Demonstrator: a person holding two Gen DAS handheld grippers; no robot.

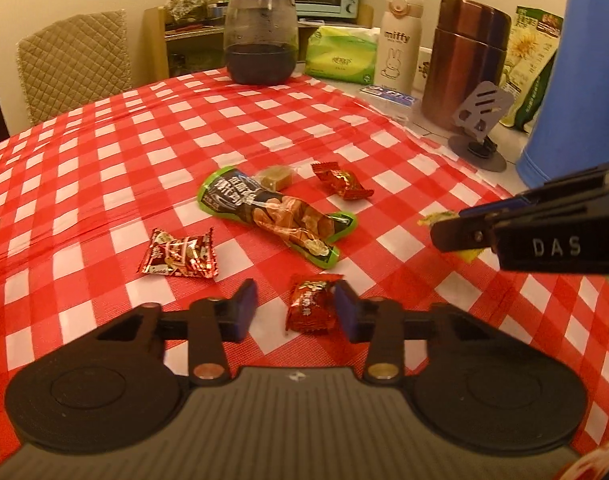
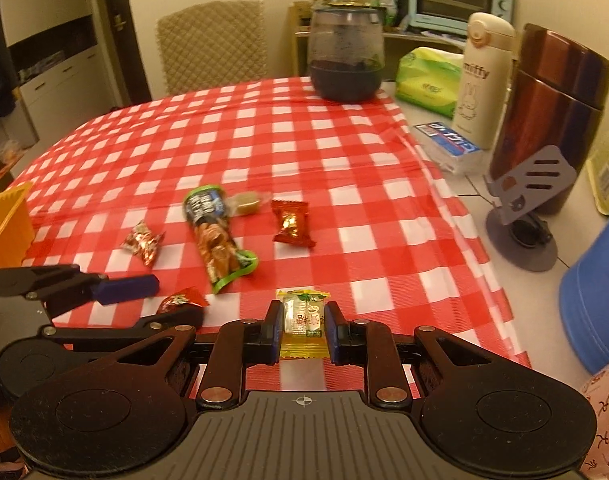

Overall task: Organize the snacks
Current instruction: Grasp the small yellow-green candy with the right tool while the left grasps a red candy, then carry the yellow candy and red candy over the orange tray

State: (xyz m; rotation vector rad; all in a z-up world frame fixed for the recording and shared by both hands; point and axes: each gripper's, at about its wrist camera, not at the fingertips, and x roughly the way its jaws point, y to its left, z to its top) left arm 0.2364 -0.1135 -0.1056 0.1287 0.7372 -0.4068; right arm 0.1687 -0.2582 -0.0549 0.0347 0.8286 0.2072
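**Two candies between the pads on the checked cloth**

Nearest the right wrist camera, the right gripper (image 2: 303, 330) is clamping a yellow-edged clear candy (image 2: 304, 326) — both blue pads are pressing on its sides, just above the red checked tablecloth (image 2: 304, 152). Beside it, the left gripper (image 1: 296, 312) is straddling a red wrapped candy (image 1: 310, 308) lying on the cloth; its right pad is touching the wrapper while a gap is showing at its left pad, so it is not gripping. Farther out, a second red-and-silver candy (image 1: 179, 254), a long green-edged snack pack (image 1: 274, 216), a small tan sweet (image 1: 274, 177) and another red candy (image 1: 341, 181) are lying scattered — near one another, mid-cloth. At the far edge a dark jar (image 1: 260, 38) is standing
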